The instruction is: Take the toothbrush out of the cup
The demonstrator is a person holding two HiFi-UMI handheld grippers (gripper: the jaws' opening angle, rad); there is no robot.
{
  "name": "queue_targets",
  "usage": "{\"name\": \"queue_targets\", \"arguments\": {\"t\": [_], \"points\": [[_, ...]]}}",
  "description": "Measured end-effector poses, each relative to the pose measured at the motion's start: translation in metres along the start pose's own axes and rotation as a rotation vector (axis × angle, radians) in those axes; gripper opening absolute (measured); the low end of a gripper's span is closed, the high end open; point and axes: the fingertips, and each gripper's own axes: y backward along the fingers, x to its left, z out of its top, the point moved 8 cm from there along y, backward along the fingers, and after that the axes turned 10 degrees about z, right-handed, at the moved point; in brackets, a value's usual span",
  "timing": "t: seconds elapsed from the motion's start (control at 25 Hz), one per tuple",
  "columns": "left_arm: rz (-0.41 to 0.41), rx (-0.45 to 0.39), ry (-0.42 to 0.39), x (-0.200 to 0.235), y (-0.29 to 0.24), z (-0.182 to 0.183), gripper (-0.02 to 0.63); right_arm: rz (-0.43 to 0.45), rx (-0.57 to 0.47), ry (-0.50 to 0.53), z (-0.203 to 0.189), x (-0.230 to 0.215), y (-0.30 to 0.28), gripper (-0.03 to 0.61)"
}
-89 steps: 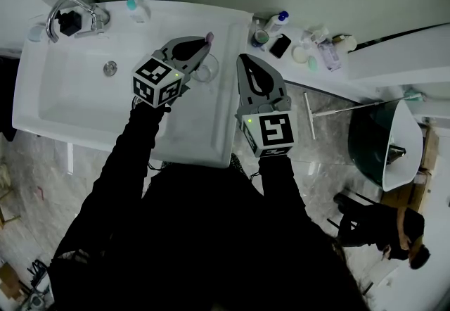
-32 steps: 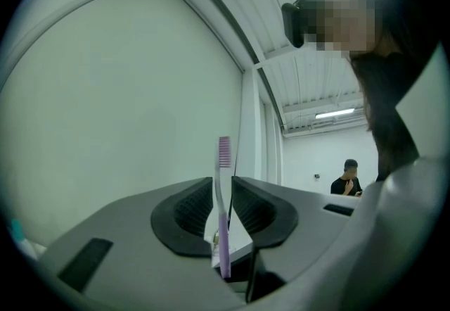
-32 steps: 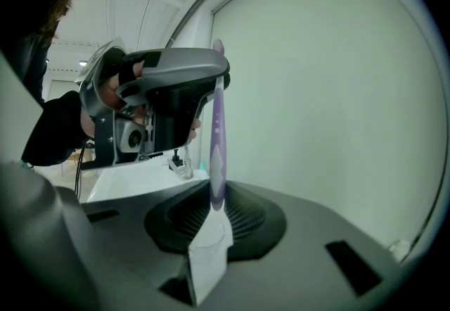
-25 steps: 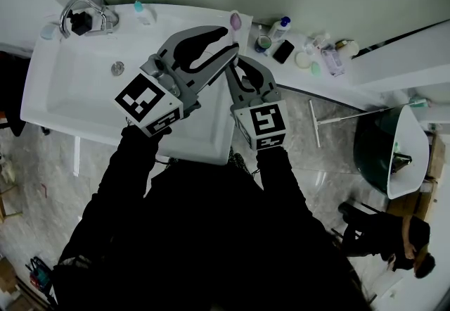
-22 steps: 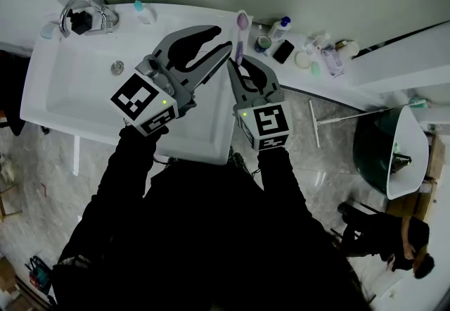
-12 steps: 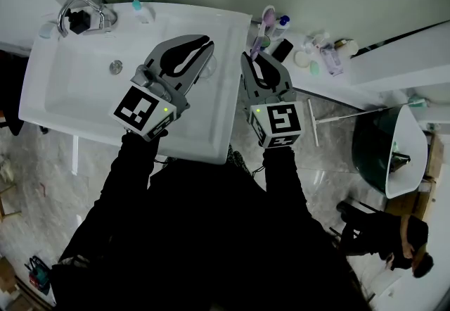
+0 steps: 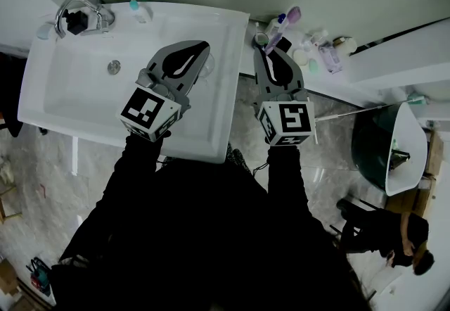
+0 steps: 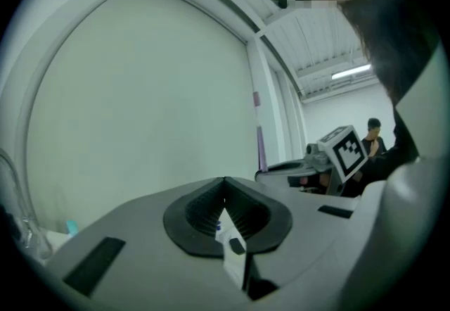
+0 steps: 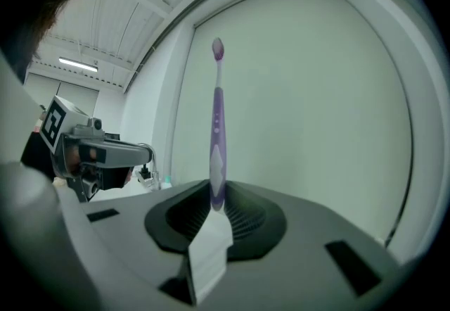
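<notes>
Grips the purple toothbrush upright by its handle's bottom in the right gripper's closed jaws above the counter's left end, out of the clear cup on the sink's right side, where the left gripper's jaws sit pressed together, empty.

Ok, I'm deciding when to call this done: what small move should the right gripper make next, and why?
Probably lower the toothbrush toward a bare bit of the counter. The right gripper grips it upright, already clear of the cup, near crowded bottles.
</notes>
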Motion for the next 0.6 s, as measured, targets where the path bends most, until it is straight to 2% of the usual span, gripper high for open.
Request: {"name": "queue_targets", "arguments": {"t": [0.12,0.28,0.6], "points": [[0.099,0.02,-0.021,0.007,0.003,-0.006,0.008,-0.028,-0.016,0.009,0.004,-0.004,0.006,0.064],[0.169,0.033,-0.008,0.012,0.005,-0.013,0.008,-0.045,-0.033,0.025,0.008,-0.007,0.013,0.063],[0.178,0.048,-0.004,0.011,0.005,-0.019,0.008,-0.071,-0.043,0.029,0.011,-0.008,0.018,0.06]]}}
